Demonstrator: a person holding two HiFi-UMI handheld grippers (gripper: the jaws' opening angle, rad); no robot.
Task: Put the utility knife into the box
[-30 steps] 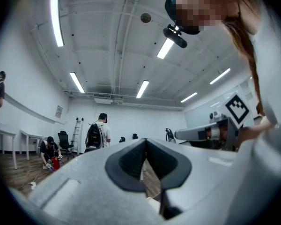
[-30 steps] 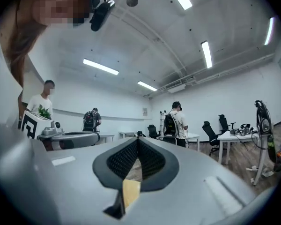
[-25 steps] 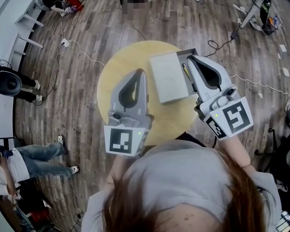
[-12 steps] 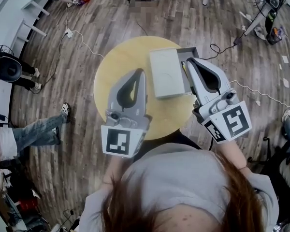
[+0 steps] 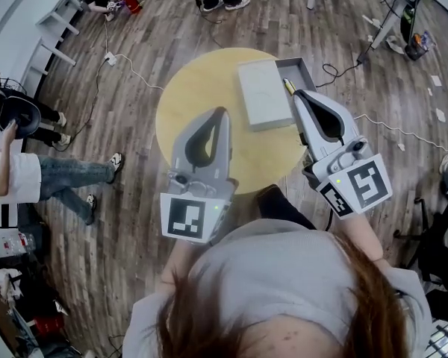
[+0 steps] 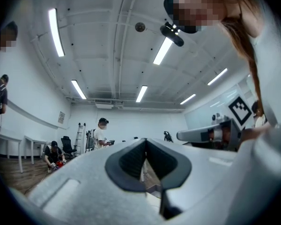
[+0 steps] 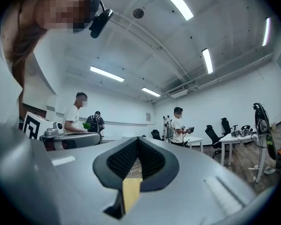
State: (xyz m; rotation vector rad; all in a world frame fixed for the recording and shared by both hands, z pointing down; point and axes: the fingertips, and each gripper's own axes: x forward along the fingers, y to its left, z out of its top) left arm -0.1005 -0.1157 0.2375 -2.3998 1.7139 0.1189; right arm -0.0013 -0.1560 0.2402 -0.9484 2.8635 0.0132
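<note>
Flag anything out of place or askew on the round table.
The pale lid sits off-centre on the grey box, leaving a strip along its right side uncovered, where the yellow utility knife shows. Nothing looks spilled or damaged.

Bare tabletop (image 5: 196, 95) left of the partly lidded box (image 5: 302, 67)

Matt grey box (image 5: 265, 95) on smooth pale wooden table (image 5: 200, 99).
</note>
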